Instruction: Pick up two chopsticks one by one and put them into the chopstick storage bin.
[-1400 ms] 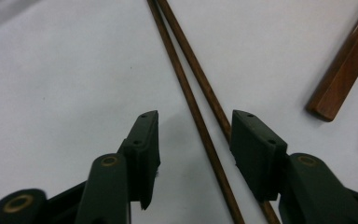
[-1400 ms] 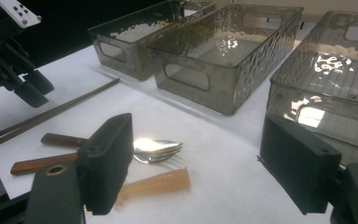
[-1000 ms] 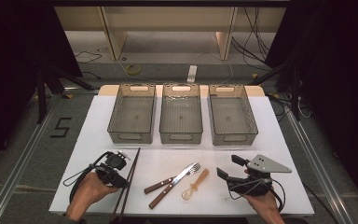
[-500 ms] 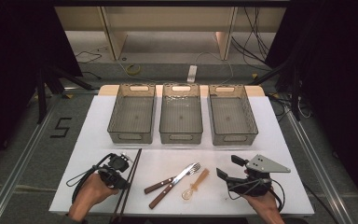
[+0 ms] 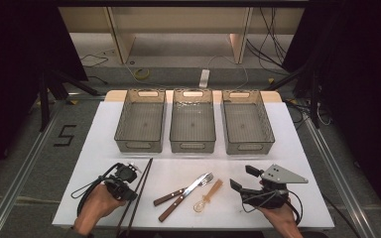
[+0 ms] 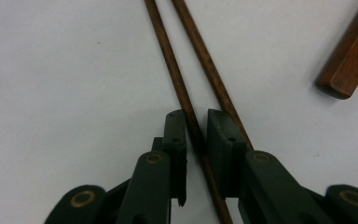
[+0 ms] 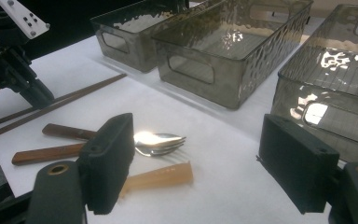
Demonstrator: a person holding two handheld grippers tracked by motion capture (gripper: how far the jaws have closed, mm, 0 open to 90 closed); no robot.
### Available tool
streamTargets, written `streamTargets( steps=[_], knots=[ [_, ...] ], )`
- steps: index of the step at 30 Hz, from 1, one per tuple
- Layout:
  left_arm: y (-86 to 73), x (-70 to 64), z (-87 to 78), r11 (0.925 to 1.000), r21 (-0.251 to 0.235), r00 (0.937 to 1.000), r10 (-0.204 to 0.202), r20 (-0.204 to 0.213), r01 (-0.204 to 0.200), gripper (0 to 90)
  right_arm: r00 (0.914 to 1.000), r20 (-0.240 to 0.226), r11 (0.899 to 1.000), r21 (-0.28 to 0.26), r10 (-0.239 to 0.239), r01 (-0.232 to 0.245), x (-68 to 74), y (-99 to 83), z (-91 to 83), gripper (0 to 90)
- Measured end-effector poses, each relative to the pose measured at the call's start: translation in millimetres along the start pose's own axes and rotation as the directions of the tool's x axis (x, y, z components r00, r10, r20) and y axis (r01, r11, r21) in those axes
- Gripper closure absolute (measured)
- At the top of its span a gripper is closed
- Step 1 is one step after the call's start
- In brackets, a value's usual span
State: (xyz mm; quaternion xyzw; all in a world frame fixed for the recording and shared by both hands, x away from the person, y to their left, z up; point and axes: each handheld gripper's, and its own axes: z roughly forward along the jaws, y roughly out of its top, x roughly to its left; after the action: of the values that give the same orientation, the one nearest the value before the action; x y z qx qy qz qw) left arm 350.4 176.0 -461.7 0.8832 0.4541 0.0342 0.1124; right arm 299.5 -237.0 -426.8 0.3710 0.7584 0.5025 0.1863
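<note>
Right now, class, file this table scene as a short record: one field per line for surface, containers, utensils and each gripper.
surface: white table
containers: three clear bins in a row, nothing visible inside
utensils: chopsticks; fork and a second wood-handled piece side by side; plastic spoon
left gripper: jaws narrowly apart, straddling one chopstick, not clamped
right gripper: wide open, holding nothing, aimed toward the fork

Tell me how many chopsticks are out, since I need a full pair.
2. Both chopsticks lie side by side at the table's front left; one runs between the left tongs, the other beside them.
</note>
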Motion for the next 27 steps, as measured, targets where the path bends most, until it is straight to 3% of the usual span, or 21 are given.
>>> streamTargets(
  steps=[17,27],
  knots=[
    [-0.5,3.4,0.3,0.9990,-0.011,0.9990,-0.044,0.006,0.044,84.2,1.0000,-0.001,1.000,0.009,-0.006,0.006,0.9,0.0,0.7,27.3],
    [-1.8,6.7,-2.0,0.9992,-0.017,0.9991,-0.036,0.023,0.037,84.7,0.9999,-0.002,1.000,0.014,-0.015,0.015,1.6,0.0,0.9,27.5]
  ],
)
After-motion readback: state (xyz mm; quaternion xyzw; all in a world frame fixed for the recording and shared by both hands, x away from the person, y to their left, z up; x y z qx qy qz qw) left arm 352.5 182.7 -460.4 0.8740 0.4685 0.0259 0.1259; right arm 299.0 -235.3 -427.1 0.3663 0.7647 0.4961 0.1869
